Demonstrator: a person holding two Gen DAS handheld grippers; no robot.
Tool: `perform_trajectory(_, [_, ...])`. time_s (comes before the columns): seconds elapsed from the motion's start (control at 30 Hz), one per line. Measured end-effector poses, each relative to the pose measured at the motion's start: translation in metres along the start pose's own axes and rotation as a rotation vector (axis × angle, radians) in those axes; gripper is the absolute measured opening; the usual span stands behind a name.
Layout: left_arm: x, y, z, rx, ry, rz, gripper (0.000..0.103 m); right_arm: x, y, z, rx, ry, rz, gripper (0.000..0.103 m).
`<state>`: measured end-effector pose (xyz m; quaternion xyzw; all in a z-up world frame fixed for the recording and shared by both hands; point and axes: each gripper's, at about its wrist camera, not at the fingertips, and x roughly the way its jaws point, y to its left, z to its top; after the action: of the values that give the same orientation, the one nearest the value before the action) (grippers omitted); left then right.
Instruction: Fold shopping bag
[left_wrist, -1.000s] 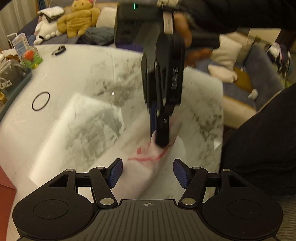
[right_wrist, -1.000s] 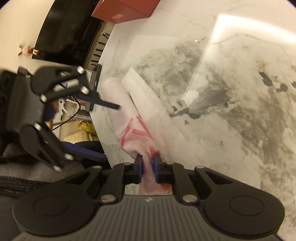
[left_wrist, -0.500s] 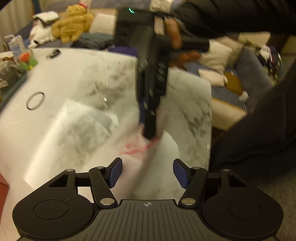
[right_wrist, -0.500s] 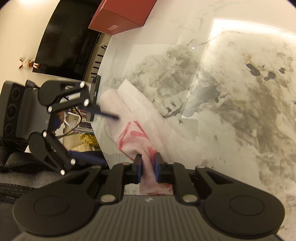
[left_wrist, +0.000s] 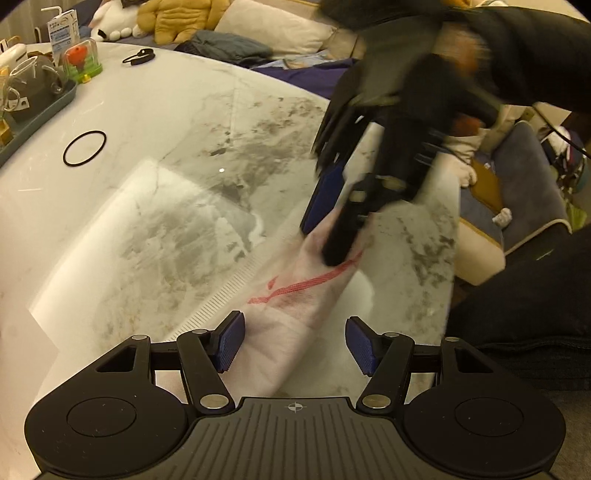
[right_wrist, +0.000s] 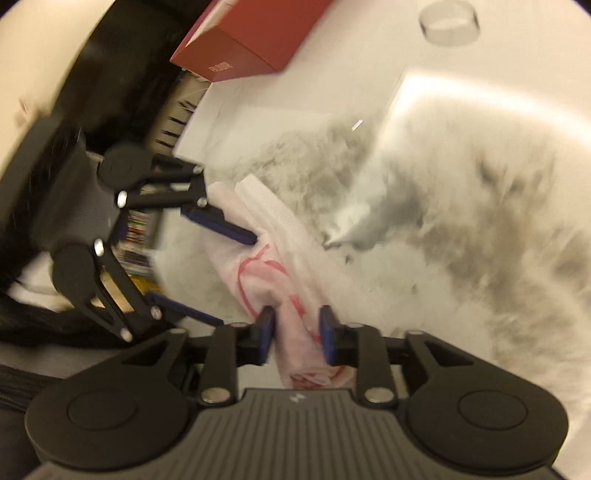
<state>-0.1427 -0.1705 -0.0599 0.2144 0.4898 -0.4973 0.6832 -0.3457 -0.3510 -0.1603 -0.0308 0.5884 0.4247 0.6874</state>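
Note:
A white shopping bag with red print lies folded into a long narrow strip on the marble table. My left gripper is open, its blue pads standing wide either side of the strip's near end without touching it. At the strip's far end, my right gripper points steeply down, blurred. In the right wrist view the right gripper has its jaws opening, and the bag sits loosely between them. The left gripper straddles the other end.
A grey tray of glassware stands at the back left, with a black ring and a black band on the table. A red box and a glass lie beyond. The table's edge runs close on the right.
The right gripper's jaws have parted from their pinch on the bag's end, and it has lifted and tilted. The left gripper has shifted slightly, its jaws as wide as before.

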Motion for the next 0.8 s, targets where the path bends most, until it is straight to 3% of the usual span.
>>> perform_trajectory(0.13, [0.006, 0.002, 0.002, 0.013, 0.006, 0.004, 0.062, -0.004, 0.084, -0.035, -0.496, -0.103, -0.338, 0.040])
perform_trajectory(0.17, [0.007, 0.001, 0.003, 0.018, 0.010, 0.007, 0.062, 0.003, 0.098, -0.047, -0.620, -0.092, -0.408, 0.047])
perform_trajectory(0.23, [0.009, -0.001, 0.004, 0.026, 0.016, 0.014, 0.062, 0.024, 0.115, -0.067, -0.829, -0.060, -0.512, 0.047])
perform_trajectory(0.33, [0.010, 0.000, 0.002, 0.018, 0.013, 0.009, 0.062, 0.053, 0.122, -0.080, -0.989, -0.069, -0.645, 0.041])
perform_trajectory(0.4, [0.009, 0.004, 0.002, -0.003, 0.011, -0.003, 0.062, 0.065, 0.122, -0.081, -1.045, -0.078, -0.665, 0.030])
perform_trajectory(0.47, [0.008, 0.011, 0.000, -0.047, -0.007, -0.025, 0.062, 0.060, 0.117, -0.072, -0.963, -0.071, -0.609, 0.025])
perform_trajectory(0.53, [0.004, 0.010, -0.001, -0.050, -0.037, 0.002, 0.062, 0.052, 0.104, -0.052, -0.783, -0.048, -0.493, 0.022])
perform_trajectory(0.7, [0.006, -0.026, -0.003, 0.193, -0.055, 0.179, 0.062, 0.033, 0.054, -0.004, -0.359, 0.004, -0.175, 0.022])
perform_trajectory(0.8, [0.003, -0.044, 0.000, 0.321, -0.133, 0.241, 0.062, 0.029, 0.029, 0.014, -0.224, 0.051, -0.044, 0.021])
